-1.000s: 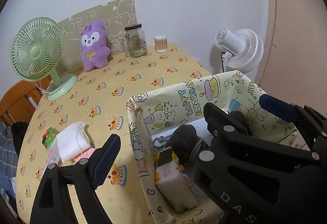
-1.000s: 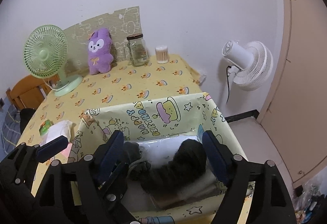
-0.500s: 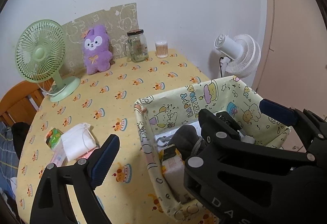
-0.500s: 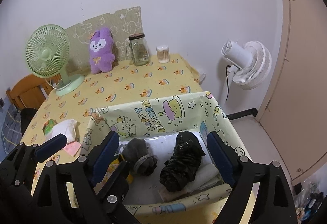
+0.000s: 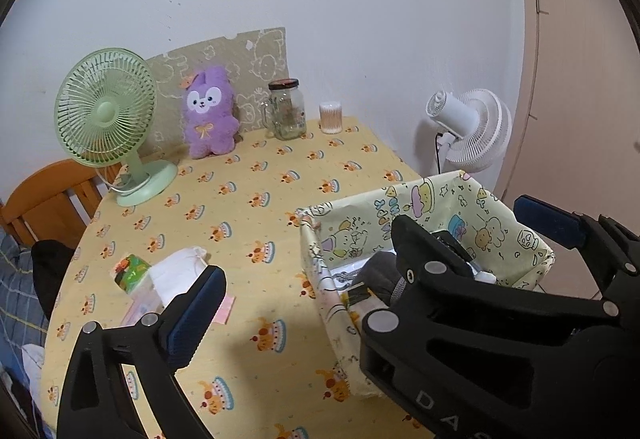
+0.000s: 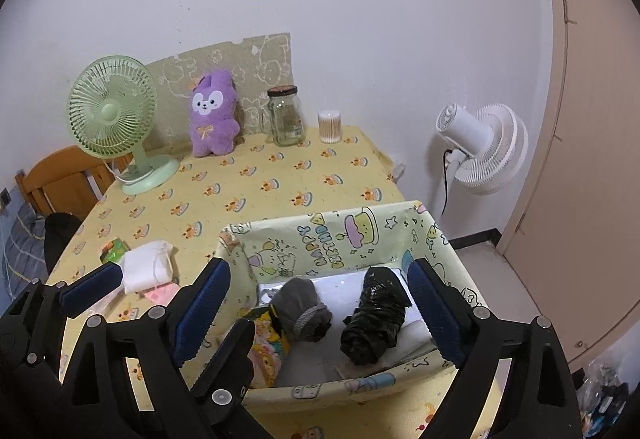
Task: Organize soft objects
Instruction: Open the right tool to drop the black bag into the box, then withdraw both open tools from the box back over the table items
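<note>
A cartoon-print fabric bin stands at the table's near right corner. In it lie a grey sock roll, a black crinkled roll and a yellow tissue pack. My right gripper hovers above the bin, its jaws opening; both rolls lie below, untouched by the pads. My left gripper hangs beside it over the bin's left wall, jaws opening and holding nothing. Its right finger is hidden behind the right gripper. A white folded cloth lies left of the bin. A purple plush leans at the back.
A green desk fan stands at the back left, with a glass jar and a cotton swab tub along the wall. A green packet and pink item lie by the cloth. White fan and door right; wooden chair left.
Both grippers have drawn back and up from the bin and their jaws have widened. The black roll, close between the right fingers before, now lies free in the bin.
</note>
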`<state>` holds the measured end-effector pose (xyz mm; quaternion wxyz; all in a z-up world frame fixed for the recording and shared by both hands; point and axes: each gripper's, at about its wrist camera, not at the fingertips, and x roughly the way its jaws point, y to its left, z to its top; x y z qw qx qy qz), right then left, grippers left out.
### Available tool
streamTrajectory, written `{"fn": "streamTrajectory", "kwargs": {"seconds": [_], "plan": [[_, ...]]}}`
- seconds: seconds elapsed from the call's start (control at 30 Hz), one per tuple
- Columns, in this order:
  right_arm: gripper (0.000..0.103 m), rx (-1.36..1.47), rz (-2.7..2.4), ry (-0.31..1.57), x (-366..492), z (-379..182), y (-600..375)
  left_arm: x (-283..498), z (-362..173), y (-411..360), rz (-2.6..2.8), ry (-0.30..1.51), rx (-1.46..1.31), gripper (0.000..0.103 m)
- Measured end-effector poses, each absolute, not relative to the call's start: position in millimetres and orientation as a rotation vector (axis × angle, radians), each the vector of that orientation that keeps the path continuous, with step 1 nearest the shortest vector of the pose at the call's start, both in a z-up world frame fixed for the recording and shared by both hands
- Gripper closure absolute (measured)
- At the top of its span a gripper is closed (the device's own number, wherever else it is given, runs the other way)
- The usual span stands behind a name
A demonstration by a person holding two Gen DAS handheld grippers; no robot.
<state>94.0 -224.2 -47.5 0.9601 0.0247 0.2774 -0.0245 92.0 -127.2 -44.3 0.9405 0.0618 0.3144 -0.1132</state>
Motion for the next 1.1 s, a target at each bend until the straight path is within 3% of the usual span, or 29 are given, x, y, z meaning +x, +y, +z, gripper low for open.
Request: {"fn": "streamTrajectory", "kwargs": {"seconds": [0.43, 1.1], "plan": [[0.001, 0.006, -0.065, 0.475, 74, -27, -198, 75, -30, -100, -0.225, 0.6, 0.106, 0.0], [0.001, -0.025, 0.033, 0.481, 66, -21, -138, 63, -25, -41, -0.177, 0.564, 0.073, 0.0]]}}
